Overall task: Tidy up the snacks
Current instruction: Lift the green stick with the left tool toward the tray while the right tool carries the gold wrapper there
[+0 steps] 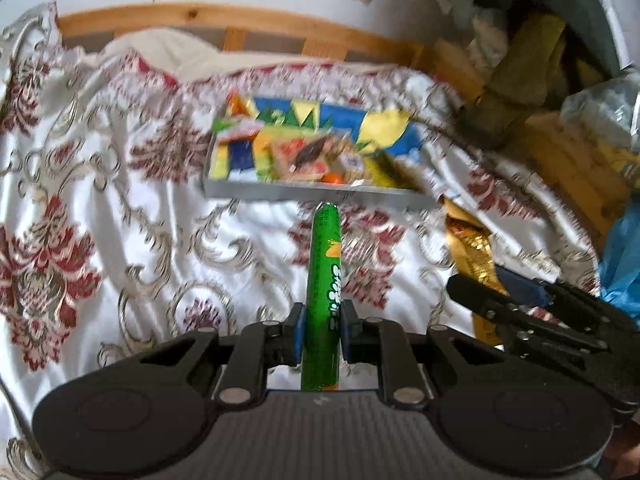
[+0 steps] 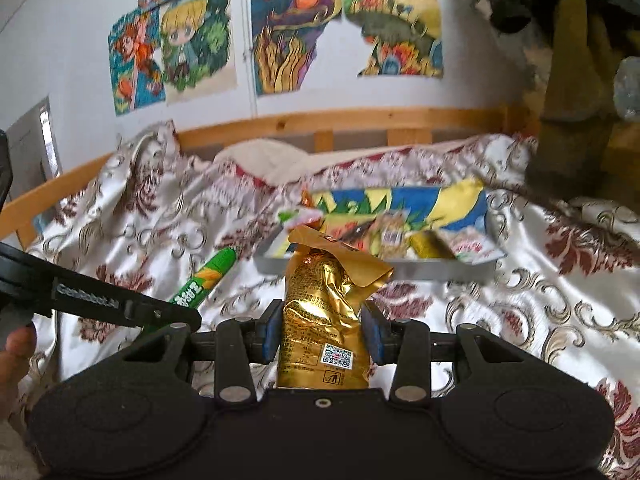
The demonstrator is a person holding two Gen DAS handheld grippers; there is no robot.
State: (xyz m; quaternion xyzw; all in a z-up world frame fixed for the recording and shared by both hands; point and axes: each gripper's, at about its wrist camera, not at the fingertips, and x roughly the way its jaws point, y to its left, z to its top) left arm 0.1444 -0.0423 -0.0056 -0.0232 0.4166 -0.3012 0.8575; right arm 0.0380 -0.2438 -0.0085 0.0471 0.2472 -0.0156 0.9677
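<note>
Two tools clamped: left tool [image 1: 322, 330] on slim green tube [image 1: 323, 280], right tool [image 2: 320, 334] on crinkled gold pouch [image 2: 320, 320].

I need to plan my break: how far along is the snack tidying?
Done: several snacks already lie in the tray. In hand: the left gripper holds a green stick pack; the right gripper holds a gold packet. Left: setting both in the tray.

Floral bedspread [image 1: 120, 208], drawings [image 2: 280, 36], perhaps clothes [image 1: 500, 20].
</note>
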